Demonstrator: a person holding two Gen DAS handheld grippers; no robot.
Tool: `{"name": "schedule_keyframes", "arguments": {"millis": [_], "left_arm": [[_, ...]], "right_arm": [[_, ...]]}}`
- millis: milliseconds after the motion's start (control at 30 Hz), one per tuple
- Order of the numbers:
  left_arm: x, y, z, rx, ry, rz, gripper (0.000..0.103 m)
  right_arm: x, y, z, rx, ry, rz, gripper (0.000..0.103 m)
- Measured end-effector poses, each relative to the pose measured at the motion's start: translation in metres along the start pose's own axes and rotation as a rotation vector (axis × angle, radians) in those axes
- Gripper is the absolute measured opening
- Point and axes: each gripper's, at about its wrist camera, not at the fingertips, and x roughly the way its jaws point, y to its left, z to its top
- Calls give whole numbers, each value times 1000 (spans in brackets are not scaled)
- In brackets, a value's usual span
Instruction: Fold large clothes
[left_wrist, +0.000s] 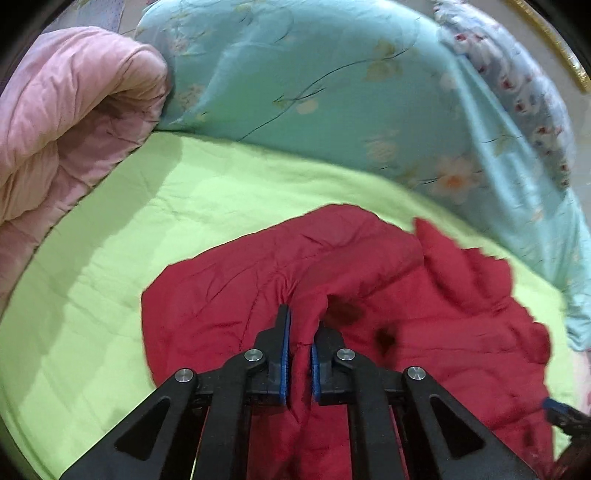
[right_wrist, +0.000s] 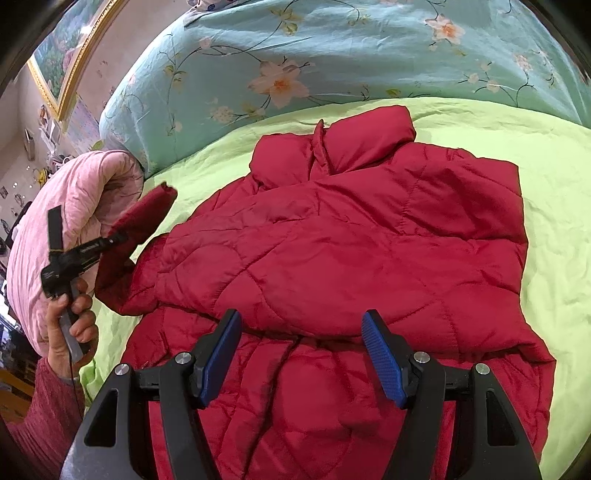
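Note:
A red quilted jacket (right_wrist: 351, 240) lies spread on a lime green sheet (right_wrist: 554, 192), collar toward the far side. My left gripper (left_wrist: 300, 332) is shut on a fold of the jacket's red sleeve (left_wrist: 258, 288) and holds it lifted. In the right wrist view the left gripper (right_wrist: 114, 238) shows at the left edge, held in a hand, with the sleeve (right_wrist: 144, 218) raised off the bed. My right gripper (right_wrist: 301, 325) is open and empty, hovering over the jacket's near hem.
A teal floral quilt (right_wrist: 332, 59) is bunched along the far side of the bed. A rolled pink quilt (left_wrist: 70, 114) lies at the left; it also shows in the right wrist view (right_wrist: 74, 192). A gold-framed picture (right_wrist: 70, 51) hangs on the wall.

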Motion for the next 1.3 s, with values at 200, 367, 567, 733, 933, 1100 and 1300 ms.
{"name": "schedule_keyframes", "arguments": {"millis": [200, 367, 567, 733, 933, 1100, 1300], "left_arm": [[-31, -39, -17, 20, -33, -144, 7], [-43, -80, -32, 42, -24, -280, 7], [-28, -124, -58, 99, 41, -374, 7], [-4, -144, -92, 180, 113, -347, 7], [7, -138, -107, 200, 143, -339, 7], [9, -137, -104, 200, 150, -354, 13], [-3, -148, -111, 249, 196, -337, 48]], "right_arm": [[-3, -4, 1, 21, -11, 8, 69], [-9, -11, 2, 48, -35, 9, 69], [-19, -29, 2, 139, -68, 53, 70], [-19, -60, 4, 286, -87, 146, 70], [-3, -83, 15, 411, -88, 241, 70], [28, -87, 29, 465, -26, 268, 67], [46, -83, 32, 465, 15, 267, 16]]}}
